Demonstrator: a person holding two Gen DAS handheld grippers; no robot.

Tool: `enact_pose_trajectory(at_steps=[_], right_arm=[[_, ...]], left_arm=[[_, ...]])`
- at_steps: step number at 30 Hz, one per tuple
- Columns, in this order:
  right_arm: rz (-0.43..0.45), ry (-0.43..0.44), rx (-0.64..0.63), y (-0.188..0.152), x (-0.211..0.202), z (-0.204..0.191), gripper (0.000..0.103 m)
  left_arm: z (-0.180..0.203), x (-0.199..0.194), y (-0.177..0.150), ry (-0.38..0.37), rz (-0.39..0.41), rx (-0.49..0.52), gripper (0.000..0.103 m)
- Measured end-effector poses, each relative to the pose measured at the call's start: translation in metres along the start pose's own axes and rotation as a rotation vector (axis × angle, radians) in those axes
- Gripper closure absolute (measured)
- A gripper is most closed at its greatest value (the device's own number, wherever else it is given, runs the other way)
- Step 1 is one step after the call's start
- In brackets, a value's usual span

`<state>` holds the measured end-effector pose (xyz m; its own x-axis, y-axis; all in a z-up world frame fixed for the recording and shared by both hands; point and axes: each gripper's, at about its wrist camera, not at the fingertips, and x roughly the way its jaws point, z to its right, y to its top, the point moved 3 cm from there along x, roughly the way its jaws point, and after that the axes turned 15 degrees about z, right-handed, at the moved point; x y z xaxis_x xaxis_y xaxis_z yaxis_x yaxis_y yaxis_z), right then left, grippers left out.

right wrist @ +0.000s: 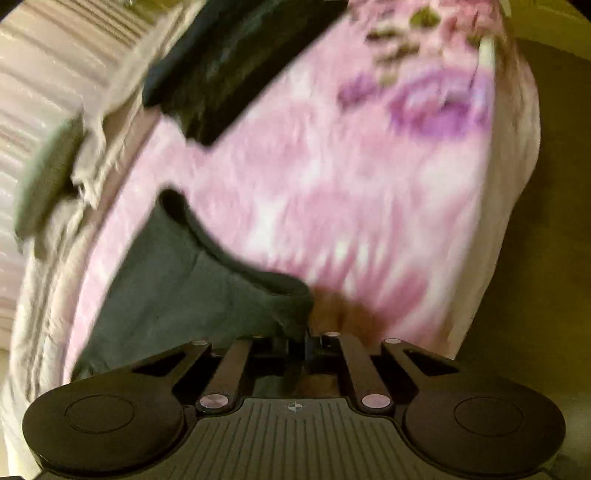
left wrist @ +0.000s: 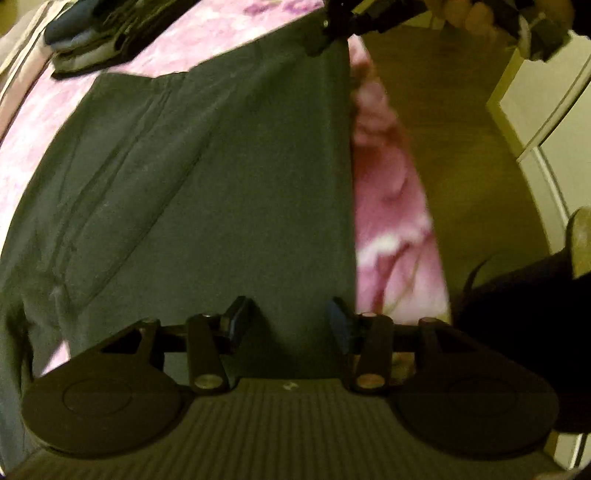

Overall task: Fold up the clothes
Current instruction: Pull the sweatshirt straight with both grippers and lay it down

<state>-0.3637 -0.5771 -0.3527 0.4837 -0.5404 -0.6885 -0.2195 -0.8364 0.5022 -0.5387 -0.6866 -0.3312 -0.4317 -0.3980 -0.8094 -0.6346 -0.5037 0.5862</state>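
dark garment [left wrist: 207,192] beside folded pile [left wrist: 88,40]

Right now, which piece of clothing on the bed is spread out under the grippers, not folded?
The dark grey garment, lying open on the pink blanket; the folded stack sits farther back.

Motion blur smeared the pink bedspread [right wrist: 332,192] in the right wrist view, so its flower print was unreadable. The dark garment [left wrist: 207,177] ran past the left wrist view's left edge and under the left gripper [left wrist: 286,319]. The folded pile [left wrist: 88,33] was cut off at the top edge.
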Motion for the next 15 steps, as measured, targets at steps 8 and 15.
enact_pose_trajectory(at_steps=[8,15], right_arm=[[-0.046,-0.066,-0.142,0.015,0.01,0.001,0.037],[0.031,-0.069,-0.316,0.008,-0.012,-0.056,0.02]], left_arm=[[-0.004,-0.015,-0.004,0.015,-0.038,-0.089,0.06],[-0.056,-0.105,-0.081,0.251,-0.05,-0.259,0.059]])
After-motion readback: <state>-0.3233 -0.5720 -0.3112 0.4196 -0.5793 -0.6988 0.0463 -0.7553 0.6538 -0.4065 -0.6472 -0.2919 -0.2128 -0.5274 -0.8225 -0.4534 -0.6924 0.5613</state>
